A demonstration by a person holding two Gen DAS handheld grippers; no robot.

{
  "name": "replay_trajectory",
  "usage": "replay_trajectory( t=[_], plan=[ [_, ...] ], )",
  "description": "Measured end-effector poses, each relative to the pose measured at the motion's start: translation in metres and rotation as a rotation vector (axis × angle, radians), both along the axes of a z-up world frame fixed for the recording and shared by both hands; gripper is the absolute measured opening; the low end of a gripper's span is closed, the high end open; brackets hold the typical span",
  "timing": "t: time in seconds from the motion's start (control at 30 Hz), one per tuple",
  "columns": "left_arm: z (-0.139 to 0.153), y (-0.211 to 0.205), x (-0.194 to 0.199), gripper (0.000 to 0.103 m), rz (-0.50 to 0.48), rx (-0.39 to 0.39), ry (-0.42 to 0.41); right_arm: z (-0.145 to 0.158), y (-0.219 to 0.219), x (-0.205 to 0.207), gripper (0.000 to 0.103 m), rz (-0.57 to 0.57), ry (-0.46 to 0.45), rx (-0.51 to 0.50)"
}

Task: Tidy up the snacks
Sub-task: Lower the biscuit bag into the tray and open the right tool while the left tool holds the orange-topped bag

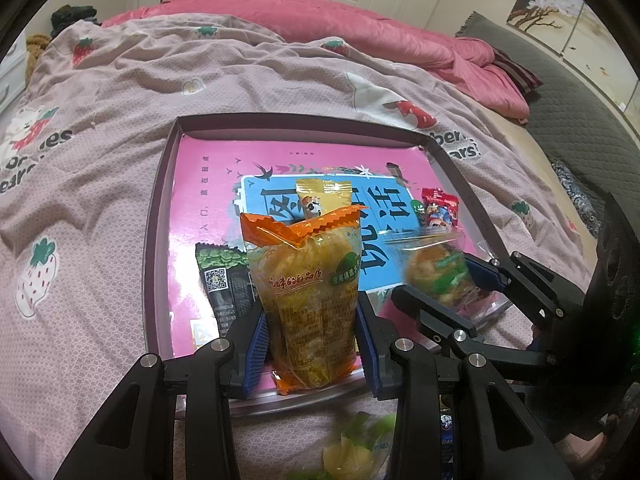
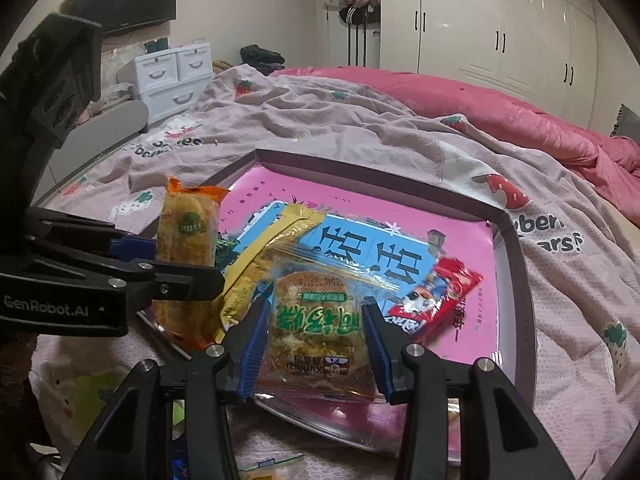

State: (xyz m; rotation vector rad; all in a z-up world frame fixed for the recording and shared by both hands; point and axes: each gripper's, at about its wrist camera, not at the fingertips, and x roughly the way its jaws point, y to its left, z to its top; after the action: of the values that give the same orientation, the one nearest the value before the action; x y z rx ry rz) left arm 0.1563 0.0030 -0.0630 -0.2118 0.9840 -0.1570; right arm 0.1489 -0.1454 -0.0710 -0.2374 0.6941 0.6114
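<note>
The left gripper (image 1: 312,332) is clamping an orange-topped snack pouch (image 1: 308,292) upright over the near edge of the shallow box lid (image 1: 158,208), while the right gripper (image 2: 314,340) is pinching a clear-wrapped rice cracker pack (image 2: 316,320) beside it, both apparently poised for setting down inside. Packets are crowding the near edge; the lid's far half is lying open.
</note>
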Motion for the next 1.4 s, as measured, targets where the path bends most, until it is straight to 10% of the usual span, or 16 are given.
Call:
replay_trajectory(
  t=[1.4],
  plan=[
    [0.002, 0.008, -0.004, 0.054, 0.021, 0.002, 0.014, 0.008, -0.011, -0.003, 0.054, -0.017, -0.003, 0.020]
  ],
)
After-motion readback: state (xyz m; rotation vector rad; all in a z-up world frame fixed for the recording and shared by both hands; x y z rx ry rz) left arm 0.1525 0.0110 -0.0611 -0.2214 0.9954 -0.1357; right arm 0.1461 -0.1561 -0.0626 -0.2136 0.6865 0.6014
